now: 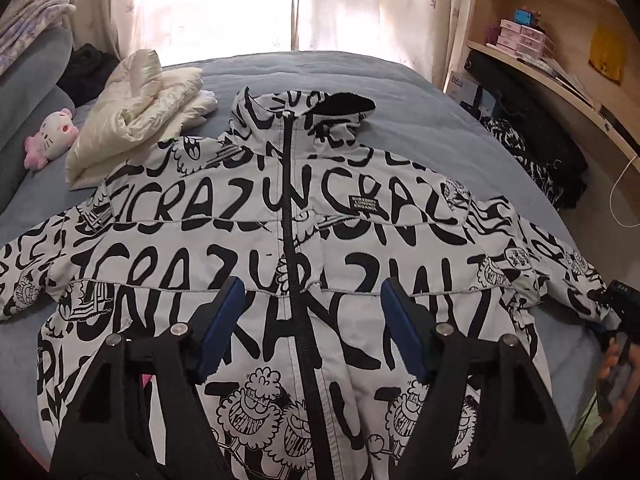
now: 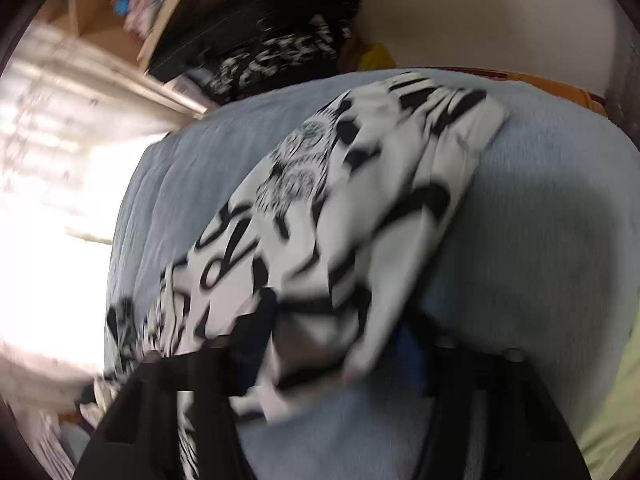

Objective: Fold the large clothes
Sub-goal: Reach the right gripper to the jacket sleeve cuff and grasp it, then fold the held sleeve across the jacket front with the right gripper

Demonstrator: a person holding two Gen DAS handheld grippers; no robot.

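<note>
Jacket [image 1: 280, 208], white with heavy black lettering and cartoon print, was seen spread front-up across a blue-grey bedspread [image 1: 420, 92], its black zip closed and its collar toward twelve o'clock. Both sleeves were laid outward toward nine and three o'clock. The left gripper [image 1: 308, 292] was held above the jacket's lower chest, its blue-padded fingers [image 1: 222, 320] set well apart on either side of the zip, with nothing pressed between them. A folded cream garment [image 1: 140, 112] was seen just beside the collar at ten o'clock, and a pink plush toy [image 1: 52, 136] lay farther toward nine o'clock. The right gripper [image 2: 336, 344] was recorded in a blurred view over one sleeve, with sleeve fabric lying between its fingers; whether the fabric was clamped could not be told. A dark patterned cloth [image 2: 272, 52] was seen beyond the bed at twelve o'clock.
</note>
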